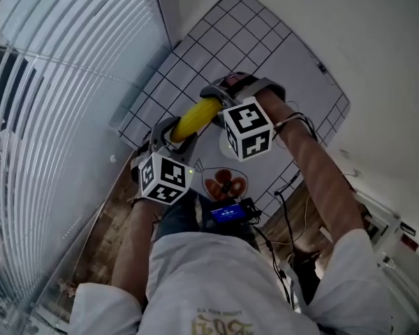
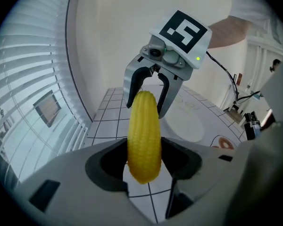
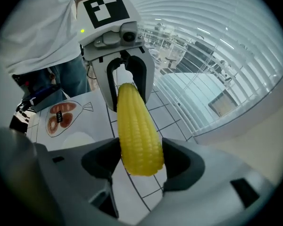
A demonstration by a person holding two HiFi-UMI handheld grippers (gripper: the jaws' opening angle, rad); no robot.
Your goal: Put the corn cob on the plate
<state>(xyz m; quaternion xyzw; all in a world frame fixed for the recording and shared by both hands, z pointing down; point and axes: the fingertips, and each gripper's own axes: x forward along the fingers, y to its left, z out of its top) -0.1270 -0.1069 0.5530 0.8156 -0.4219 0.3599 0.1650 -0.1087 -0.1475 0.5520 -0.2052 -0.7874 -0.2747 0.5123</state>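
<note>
A yellow corn cob (image 1: pixel 195 118) hangs in the air over the gridded mat, held by its two ends. My left gripper (image 2: pixel 144 161) is shut on one end of the corn cob (image 2: pixel 144 135). My right gripper (image 3: pixel 141 157) is shut on the other end of the corn cob (image 3: pixel 137 131). In the head view the left gripper (image 1: pixel 171 135) sits lower left and the right gripper (image 1: pixel 220 93) upper right. A white plate (image 2: pixel 194 122) lies on the table below and beyond the cob; in the head view the right gripper's marker cube mostly hides it.
A white mat with a black grid (image 1: pixel 195 54) covers the table. A printed picture in red and brown (image 1: pixel 225 183) lies near the person. A device with a blue screen (image 1: pixel 227 212) and cables (image 1: pixel 286 187) sit at the near edge. Window blinds (image 1: pixel 49 117) line the left.
</note>
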